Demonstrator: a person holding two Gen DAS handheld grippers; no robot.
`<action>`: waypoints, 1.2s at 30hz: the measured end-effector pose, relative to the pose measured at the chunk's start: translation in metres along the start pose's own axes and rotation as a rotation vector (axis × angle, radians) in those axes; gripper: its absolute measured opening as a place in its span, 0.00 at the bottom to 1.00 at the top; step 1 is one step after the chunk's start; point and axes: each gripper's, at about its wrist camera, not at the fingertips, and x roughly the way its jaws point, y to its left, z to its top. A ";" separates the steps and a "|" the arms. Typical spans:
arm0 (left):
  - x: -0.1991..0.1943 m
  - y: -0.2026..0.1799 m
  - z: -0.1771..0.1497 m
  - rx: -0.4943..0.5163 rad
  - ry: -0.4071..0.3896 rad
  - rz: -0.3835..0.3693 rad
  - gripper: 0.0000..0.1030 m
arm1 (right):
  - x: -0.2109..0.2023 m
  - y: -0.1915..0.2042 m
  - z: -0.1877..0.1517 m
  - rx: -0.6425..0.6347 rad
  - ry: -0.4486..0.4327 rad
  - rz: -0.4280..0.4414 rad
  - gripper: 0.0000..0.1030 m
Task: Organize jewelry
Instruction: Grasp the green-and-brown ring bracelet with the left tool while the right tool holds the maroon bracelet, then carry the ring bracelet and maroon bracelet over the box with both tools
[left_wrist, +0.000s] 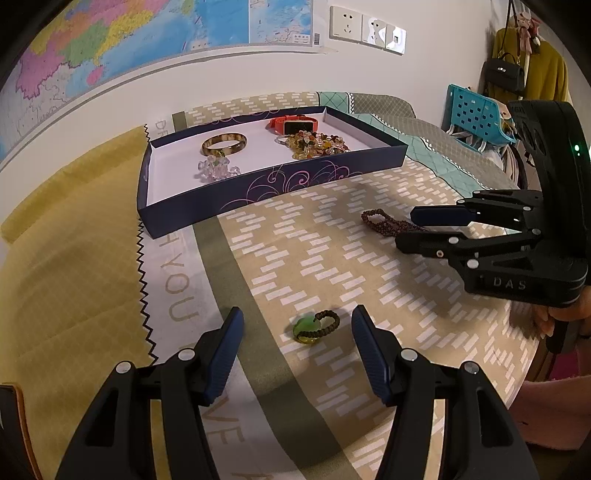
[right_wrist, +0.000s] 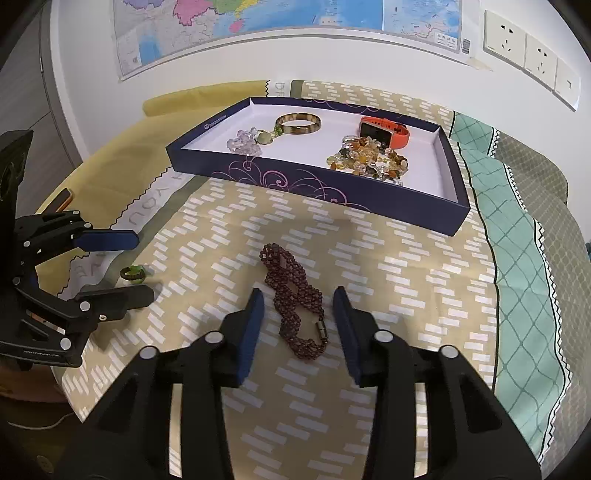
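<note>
left gripper (left_wrist: 297, 332) spread around green pendant (left_wrist: 306, 329) on braided cord; right gripper (right_wrist: 298, 314) spread astride dark red beaded bracelet (right_wrist: 291, 295), not pinching. both lie on patterned cloth (right_wrist: 406, 288). cardboard tray (right_wrist: 369, 201), swirl print.

A table (right_wrist: 406, 280) is covered by a patterned cloth (right_wrist: 229, 229). On it are laid a dark blue tray (right_wrist: 369, 201) at the far side, a maroon beaded bracelet (right_wrist: 291, 291) nearer, and a green pendant (right_wrist: 133, 273) to the left.
</note>
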 end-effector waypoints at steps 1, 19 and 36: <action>0.000 0.000 0.000 0.000 0.000 0.003 0.55 | 0.000 0.001 0.000 -0.006 0.001 -0.001 0.30; -0.003 0.010 0.000 -0.030 -0.015 0.015 0.15 | -0.001 0.005 0.003 0.001 0.005 0.024 0.05; -0.011 0.016 0.007 -0.066 -0.035 -0.026 0.10 | -0.019 -0.002 0.011 0.041 -0.055 0.068 0.05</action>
